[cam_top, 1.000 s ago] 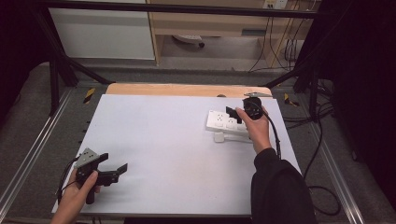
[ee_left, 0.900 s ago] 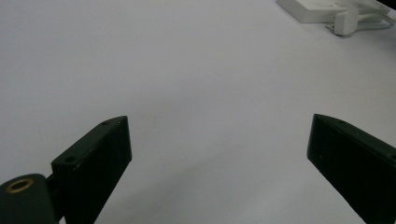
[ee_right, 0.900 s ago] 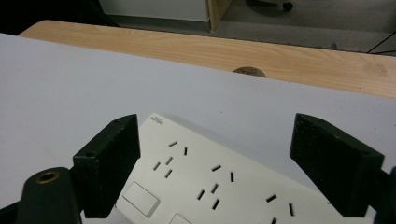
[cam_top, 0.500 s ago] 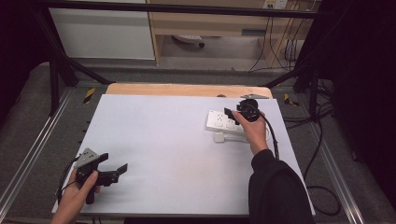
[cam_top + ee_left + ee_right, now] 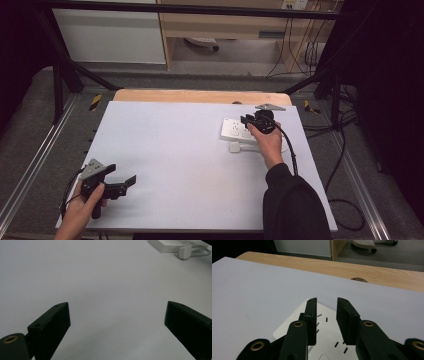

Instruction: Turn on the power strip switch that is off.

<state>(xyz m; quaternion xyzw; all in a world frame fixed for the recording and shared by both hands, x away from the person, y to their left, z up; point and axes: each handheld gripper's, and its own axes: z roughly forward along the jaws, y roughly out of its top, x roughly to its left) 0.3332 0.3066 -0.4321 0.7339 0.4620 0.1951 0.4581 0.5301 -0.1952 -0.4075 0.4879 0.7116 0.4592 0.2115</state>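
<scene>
Right gripper (image 5: 248,120) sat over the far end of the power strip (image 5: 239,131), jaws narrowed to a slim gap and just been closing; we saw nothing between them in the right gripper view, only the strip's (image 5: 322,340) slotted face below. Left gripper (image 5: 120,184) idled near the table's (image 5: 175,150) near left corner, jaws wide, empty.

Strip lay flat on the table's far right part, a white plug (image 5: 236,147) touching its near edge, cord curling right.

Risk as we judged it: with the gap that slim, the tips would likely land on the strip's top instead of straddling it, and shove or tilt it. The cord could also drag it sideways if we lifted.

Long axis ran roughly left-right in the high view, sockets facing up. In the right gripper view it ran on towards the left tip of the strip.
</scene>
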